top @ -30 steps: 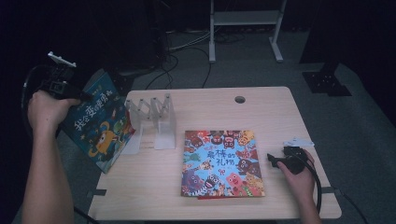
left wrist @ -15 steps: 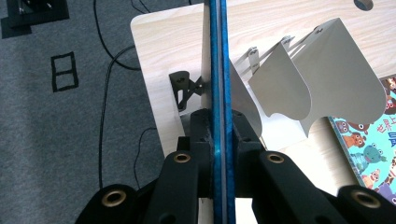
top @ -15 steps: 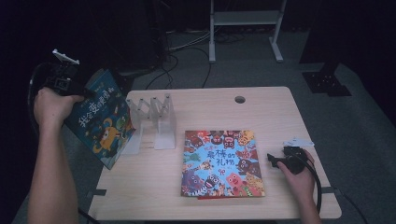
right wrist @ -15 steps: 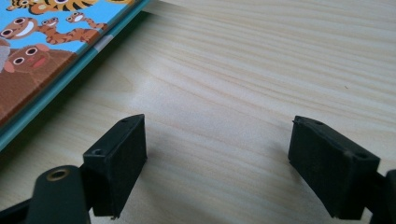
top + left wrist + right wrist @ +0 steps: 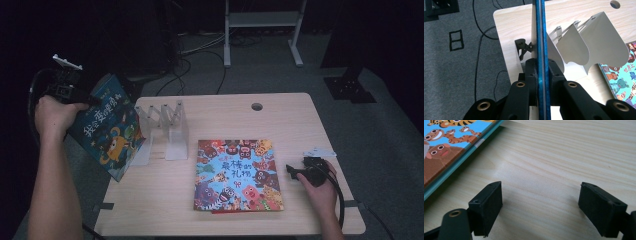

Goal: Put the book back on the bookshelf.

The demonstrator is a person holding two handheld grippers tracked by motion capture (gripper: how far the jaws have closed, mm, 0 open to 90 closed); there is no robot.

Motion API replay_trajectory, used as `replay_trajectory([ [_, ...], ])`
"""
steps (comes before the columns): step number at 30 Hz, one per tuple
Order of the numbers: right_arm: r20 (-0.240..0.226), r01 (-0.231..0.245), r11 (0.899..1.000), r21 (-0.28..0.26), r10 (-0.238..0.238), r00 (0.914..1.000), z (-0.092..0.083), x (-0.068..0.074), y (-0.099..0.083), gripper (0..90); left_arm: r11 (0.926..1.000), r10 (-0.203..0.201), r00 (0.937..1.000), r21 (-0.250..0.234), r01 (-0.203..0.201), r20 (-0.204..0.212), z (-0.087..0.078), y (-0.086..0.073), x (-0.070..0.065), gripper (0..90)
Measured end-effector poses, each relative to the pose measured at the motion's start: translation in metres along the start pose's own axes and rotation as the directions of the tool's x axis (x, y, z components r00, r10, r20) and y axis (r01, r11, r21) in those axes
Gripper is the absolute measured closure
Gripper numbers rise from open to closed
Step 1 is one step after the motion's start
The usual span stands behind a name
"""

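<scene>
Blue book (image 5: 540, 50) edge-on, clamped in left tool (image 5: 540, 72), beside rack (image 5: 584, 42)

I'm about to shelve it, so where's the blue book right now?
In the high view, the blue book is at the table's left edge, clamped in the left gripper, just left of the clear book rack.

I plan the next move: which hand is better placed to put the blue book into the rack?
Left. Its gripper already clamps the blue book beside the rack; the right gripper rests open, far off.

The blue book (image 5: 540, 50) hides part of the rack (image 5: 584, 42); its top is cropped.
</scene>
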State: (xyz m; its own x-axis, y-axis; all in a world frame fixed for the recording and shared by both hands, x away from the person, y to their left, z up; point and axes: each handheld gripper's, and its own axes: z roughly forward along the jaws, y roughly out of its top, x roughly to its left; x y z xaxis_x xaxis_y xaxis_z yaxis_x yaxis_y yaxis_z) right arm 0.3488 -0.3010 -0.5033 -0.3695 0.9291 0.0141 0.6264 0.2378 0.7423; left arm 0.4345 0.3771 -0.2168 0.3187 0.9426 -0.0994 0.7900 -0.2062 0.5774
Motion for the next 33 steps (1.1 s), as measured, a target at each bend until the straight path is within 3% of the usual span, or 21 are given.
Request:
replay_trajectory([
  [7, -0.001, -0.001, 1.0, 0.001, 0.001, 1.0, 0.0, 0.0, 0.0, 18.2, 0.9998, 0.009, 0.9999, -0.016, -0.009, 0.009, -0.01, 0.0, 0.001, 79.5],
  [21, 0.0, 0.0, 1.0, 0.0, 0.0, 1.0, 0.0, 0.0, 0.0, 18.2, 0.9956, 0.055, 0.9982, -0.075, -0.057, -0.025, -0.037, 0.004, -0.006, 83.1],
  [24, 0.0, 0.0, 1.0, 0.0, 0.0, 1.0, 0.0, 0.0, 0.0, 18.2, 0.9957, 0.069, 0.9973, -0.061, -0.07, -0.027, -0.037, 0.004, -0.009, 90.0],
  [33, 0.0, 0.0, 1.0, 0.0, 0.0, 1.0, 0.0, 0.0, 0.0, 18.2, 0.9927, 0.102, 0.9934, -0.058, -0.105, -0.052, -0.04, 0.001, -0.014, 90.0],
])
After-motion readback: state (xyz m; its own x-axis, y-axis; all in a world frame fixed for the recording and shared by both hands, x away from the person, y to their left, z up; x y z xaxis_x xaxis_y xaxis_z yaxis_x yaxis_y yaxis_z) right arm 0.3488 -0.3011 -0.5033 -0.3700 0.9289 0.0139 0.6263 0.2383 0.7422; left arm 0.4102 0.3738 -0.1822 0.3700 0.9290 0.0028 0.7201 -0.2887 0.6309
